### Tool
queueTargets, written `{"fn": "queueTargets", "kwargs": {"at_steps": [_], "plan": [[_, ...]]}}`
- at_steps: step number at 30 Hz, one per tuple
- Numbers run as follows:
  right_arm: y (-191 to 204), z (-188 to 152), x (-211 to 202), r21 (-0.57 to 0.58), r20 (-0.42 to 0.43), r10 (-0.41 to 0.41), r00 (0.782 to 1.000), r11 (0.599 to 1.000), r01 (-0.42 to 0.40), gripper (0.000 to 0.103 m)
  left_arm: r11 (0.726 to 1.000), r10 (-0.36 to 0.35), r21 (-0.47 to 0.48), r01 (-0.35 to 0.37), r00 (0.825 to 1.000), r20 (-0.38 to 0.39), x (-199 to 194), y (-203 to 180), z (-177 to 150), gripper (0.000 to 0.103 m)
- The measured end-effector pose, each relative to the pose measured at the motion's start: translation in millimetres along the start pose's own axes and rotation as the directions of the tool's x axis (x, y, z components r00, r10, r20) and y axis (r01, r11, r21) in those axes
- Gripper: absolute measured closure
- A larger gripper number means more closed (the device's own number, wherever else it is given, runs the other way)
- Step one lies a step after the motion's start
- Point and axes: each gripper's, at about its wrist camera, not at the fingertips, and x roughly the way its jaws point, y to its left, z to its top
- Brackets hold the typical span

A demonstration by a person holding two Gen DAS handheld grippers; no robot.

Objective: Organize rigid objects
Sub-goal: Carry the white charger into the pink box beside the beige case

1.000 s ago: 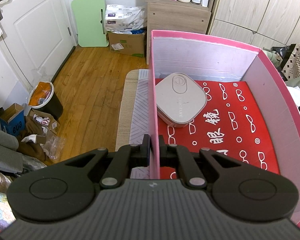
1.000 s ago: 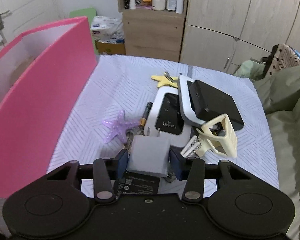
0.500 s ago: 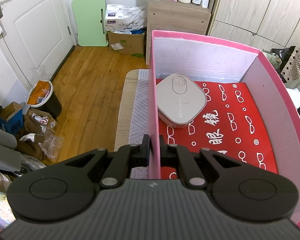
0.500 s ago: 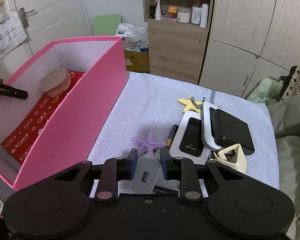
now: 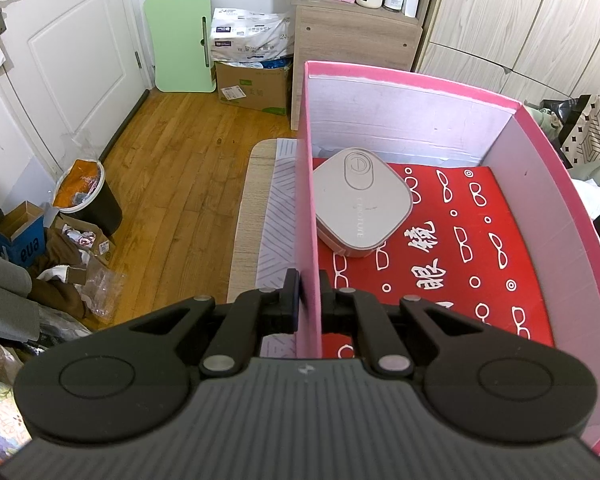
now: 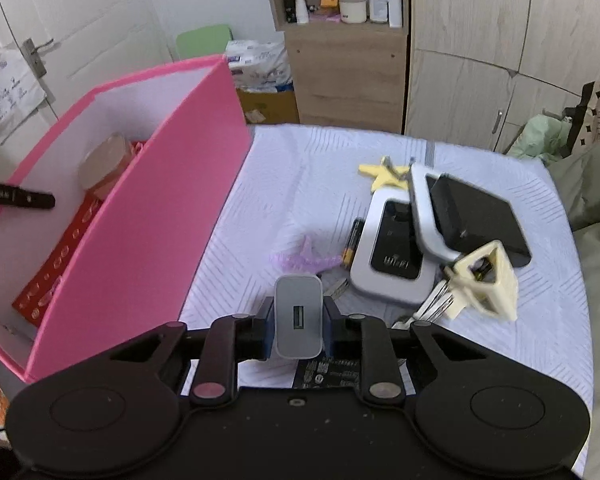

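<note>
- Jaws of the right gripper (image 6: 298, 330) are pinching a smooth grey charger block (image 6: 299, 325) with rounded corners, its USB port facing the camera; it is sitting lifted above the bedspread (image 6: 300, 184).
- Left gripper (image 5: 309, 300) is clamping the thin left wall of the pink box (image 5: 400, 80), one finger on each face.
- Inside the pink box, a matte beige rounded-square case (image 5: 362, 202) is lying in the far left corner on a red liner printed with white glasses; most of that liner is lying bare.
- Right of the pink box, a purple star (image 6: 304, 260), battery (image 6: 352, 242), white Wi-Fi router (image 6: 396, 248), black slab (image 6: 476, 220), yellow star (image 6: 382, 176) and cream clip (image 6: 486, 284) are crowding together, partly overlapping and blurred.
- A black label-printed object under the right gripper is showing only in part.
</note>
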Motion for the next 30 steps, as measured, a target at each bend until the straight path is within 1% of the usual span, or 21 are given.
{"fn": "queueTargets", "kwargs": {"at_steps": [2,4,7,10,12,14,15,16,17,19,21,22,25,27,30], "plan": [[2.4,7.5,-9.1,-0.018,0.029,-0.008,1.000,1.000,0.008,0.076,1.000,0.000,-0.002,0.000,1.000,0.000,0.1,0.0,0.2,0.096],[5.0,18.0,-19.7,-0.031,0.061,0.019,0.998,0.999,-0.017,0.076,1.000,0.000,-0.002,0.000,1.000,0.000,0.1,-0.2,-0.3,0.096],[16.1,41.4,-38.6,-0.067,0.114,0.107,0.988,0.993,-0.100,0.076,1.000,0.000,-0.002,0.000,1.000,0.000,0.1,-0.2,-0.1,0.096],[36.2,64.8,-54.0,-0.137,0.152,0.211,0.966,0.972,-0.191,0.076,1.000,0.003,-0.003,-0.003,1.000,0.000,0.6,-2.1,0.2,0.096],[52.7,79.8,-59.2,-0.199,0.148,0.287,0.946,0.946,-0.256,0.076,1.000,0.004,-0.006,-0.004,1.000,0.000,0.6,-3.3,-0.2,0.096],[69.1,91.2,-53.9,-0.238,0.102,0.361,0.927,0.914,-0.329,0.076,1.000,0.000,-0.014,0.000,1.000,0.000,0.6,-1.9,-0.2,0.096],[78.5,96.9,-46.6,-0.248,0.061,0.393,0.918,0.896,-0.367,0.076,1.000,-0.001,-0.014,0.001,1.000,0.000,0.9,-2.2,0.1,0.096],[86.8,101.9,-37.6,-0.250,0.018,0.415,0.910,0.883,-0.398,0.076,1.000,0.000,-0.013,0.000,1.000,0.001,0.6,-1.9,-0.3,0.096],[96.5,107.4,-23.6,-0.245,-0.042,0.438,0.898,0.867,-0.434,0.076,1.000,0.001,-0.011,-0.001,1.000,0.001,0.8,-3.0,-0.1,0.096],[109.2,115.1,4.4,-0.211,-0.136,0.454,0.881,0.855,-0.473,0.076,1.000,0.002,-0.010,-0.002,1.000,0.001,-0.2,-2.2,-0.9,0.096],[124.4,120.9,38.9,-0.186,-0.231,0.443,0.866,0.854,-0.486,0.076,1.000,0.001,-0.011,-0.001,1.000,0.001,0.2,-1.5,-0.4,0.096],[130.4,123.0,54.1,-0.178,-0.267,0.428,0.864,0.859,-0.481,0.076,1.000,0.000,-0.014,0.000,1.000,0.001,0.3,-1.7,-0.5,0.096],[142.0,125.9,88.3,-0.151,-0.349,0.397,0.849,0.870,-0.469,0.076,1.000,-0.006,-0.025,0.006,1.000,0.002,-0.3,-0.5,-0.5,0.096],[148.2,129.0,106.9,-0.123,-0.393,0.403,0.827,0.868,-0.481,0.076,1.000,-0.010,-0.030,0.010,1.000,0.003,-0.7,0.3,-1.0,0.096],[152.8,130.1,125.1,-0.065,-0.434,0.431,0.791,0.861,-0.505,0.076,0.999,-0.011,-0.031,0.011,1.000,0.003,-1.0,0.3,-1.0,0.096]]}}
